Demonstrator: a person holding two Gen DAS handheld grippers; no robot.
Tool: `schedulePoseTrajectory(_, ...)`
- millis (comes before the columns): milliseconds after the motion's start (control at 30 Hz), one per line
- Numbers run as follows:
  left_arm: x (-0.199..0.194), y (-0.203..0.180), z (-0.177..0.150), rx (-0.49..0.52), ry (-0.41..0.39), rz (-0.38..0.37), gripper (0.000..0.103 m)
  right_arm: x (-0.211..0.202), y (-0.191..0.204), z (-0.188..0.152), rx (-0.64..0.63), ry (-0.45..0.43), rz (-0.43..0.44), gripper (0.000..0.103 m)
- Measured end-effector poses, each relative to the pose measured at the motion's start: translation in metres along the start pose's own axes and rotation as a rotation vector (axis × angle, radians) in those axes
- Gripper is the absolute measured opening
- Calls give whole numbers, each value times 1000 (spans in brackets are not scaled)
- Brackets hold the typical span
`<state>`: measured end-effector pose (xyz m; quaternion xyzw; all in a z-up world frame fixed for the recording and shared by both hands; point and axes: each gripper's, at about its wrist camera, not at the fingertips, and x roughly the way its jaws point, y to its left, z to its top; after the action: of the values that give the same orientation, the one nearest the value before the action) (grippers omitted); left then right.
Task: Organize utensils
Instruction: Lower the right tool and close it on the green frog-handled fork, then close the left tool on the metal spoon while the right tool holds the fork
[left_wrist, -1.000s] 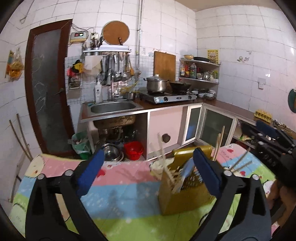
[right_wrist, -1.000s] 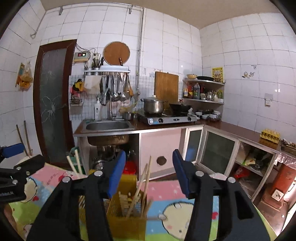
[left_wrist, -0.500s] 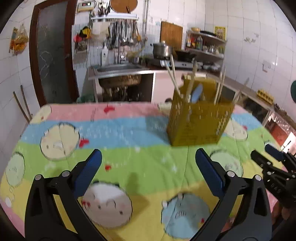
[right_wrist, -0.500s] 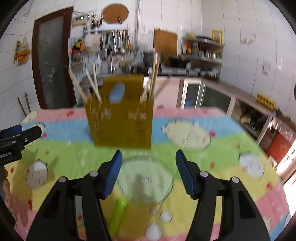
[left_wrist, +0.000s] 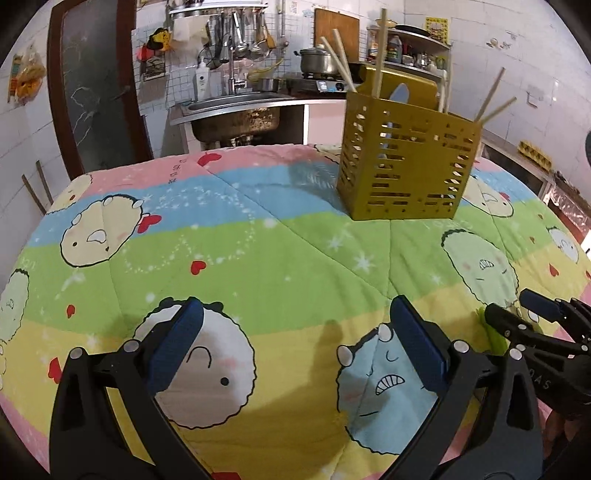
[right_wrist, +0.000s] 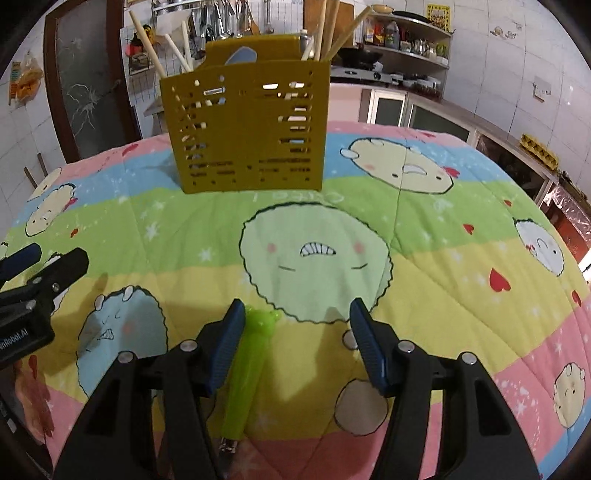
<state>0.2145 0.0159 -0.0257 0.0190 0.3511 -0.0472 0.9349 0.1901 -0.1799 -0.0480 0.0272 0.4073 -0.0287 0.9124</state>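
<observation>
Green-handled utensil (right_wrist: 250, 363) on the quilt (right_wrist: 424, 236), between the half-spread right gripper's (right_wrist: 297, 314) closing jaws, untouched.

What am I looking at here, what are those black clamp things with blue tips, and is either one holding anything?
They are two hand-held grippers; a person carries one in each hand, and each has a wide-angle camera looking out along its two fingers. One picture comes from the left gripper, the other from the right gripper. Both hang over a table covered by a cartoon quilt. On it stands a yellow slotted utensil holder with chopsticks in it. A green-handled utensil lies on the quilt between the right gripper's fingers, beside its left pad. The right jaws have just been closing but do not yet press on it. Both grippers are open; nothing is held.
</observation>
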Motion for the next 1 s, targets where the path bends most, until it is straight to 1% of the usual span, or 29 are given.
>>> schedulePoseTrajectory(33,0,-1,-1,7,0,-2,98,2,3,-1,-7,23,11,48)
schedulePoseTrajectory(67,-1,-3,-1,12,0,-3,98,4,6,-2,-10,43,19,46)
schedulePoseTrajectory(133,0,-5,-2,21,5,-6,98,4,9,-3,-19,45,11,42)
schedulePoseTrajectory(167,1,-6,-3,23,9,-7,98,4,9,-3,-21,46,20,38)
schedulePoseTrajectory(200,1,-6,-3,23,13,-10,98,4,10,-3,-18,51,38,28)
schedulePoseTrajectory(233,2,-6,-3,22,19,-15,98,4,9,-3,-17,51,43,23)
schedulePoseTrajectory(367,3,-5,-4,-11,45,-49,98,3,2,-2,-1,46,69,22)
schedulePoseTrajectory(467,6,-8,-5,-39,82,-75,98,0,-12,1,0,36,52,22)
schedulePoseTrajectory(533,7,-13,-5,-39,97,-80,98,-1,-22,3,-8,33,35,21)
schedulePoseTrajectory(700,1,-43,-8,26,118,-102,98,3,-57,6,-13,46,-4,21)
schedulePoseTrajectory(867,-7,-78,-16,66,154,-152,97,6,-90,5,37,48,-2,21)
schedulePoseTrajectory(933,-8,-94,-22,86,171,-147,97,7,-97,3,61,46,10,21)
schedulePoseTrajectory(967,-8,-98,-24,95,175,-144,95,8,-98,3,64,43,14,21)
schedulePoseTrajectory(1000,-7,-105,-27,115,182,-137,92,7,-97,2,63,40,15,21)
